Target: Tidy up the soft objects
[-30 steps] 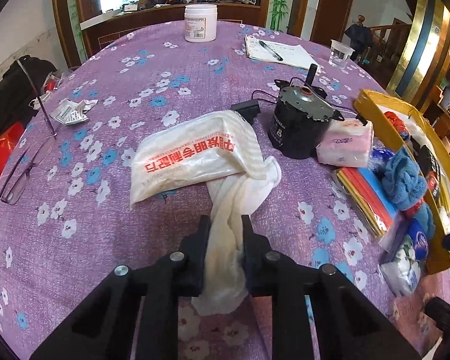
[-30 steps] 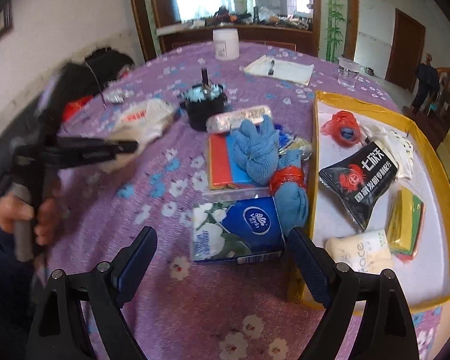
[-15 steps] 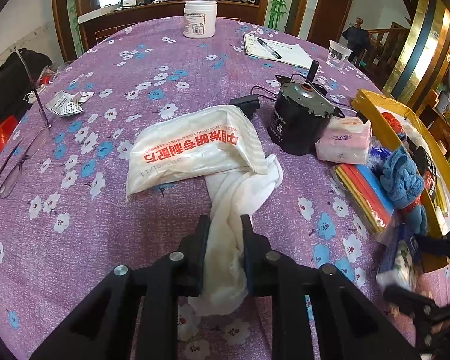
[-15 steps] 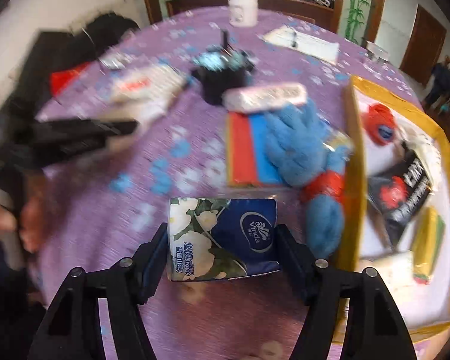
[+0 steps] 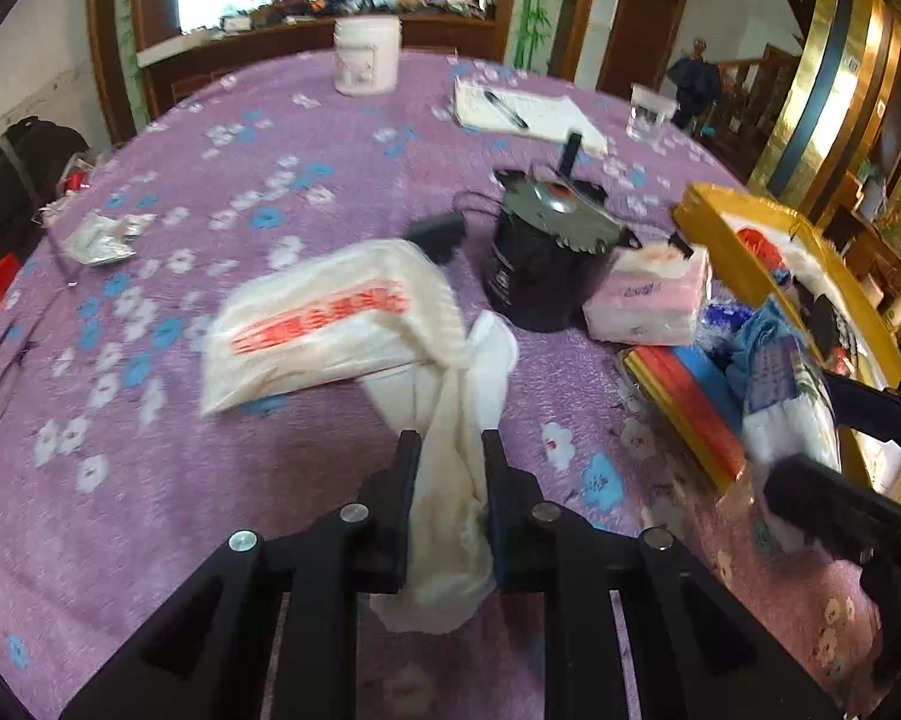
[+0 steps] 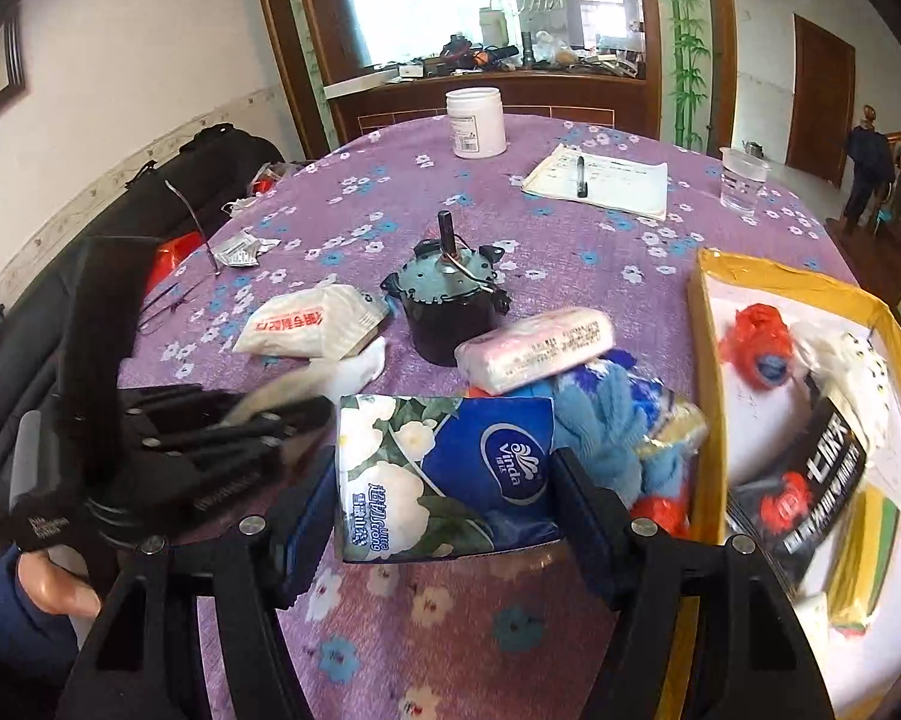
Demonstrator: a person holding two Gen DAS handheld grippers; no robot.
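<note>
One white cloth (image 5: 450, 480) was pinched in the left gripper (image 5: 444, 480), trailing onto the purple table (image 5: 150, 510). One blue tissue pack (image 6: 444, 468) was clamped in the right gripper (image 6: 438, 504), apparently lifted beside one yellow tray (image 6: 705, 396).
</note>
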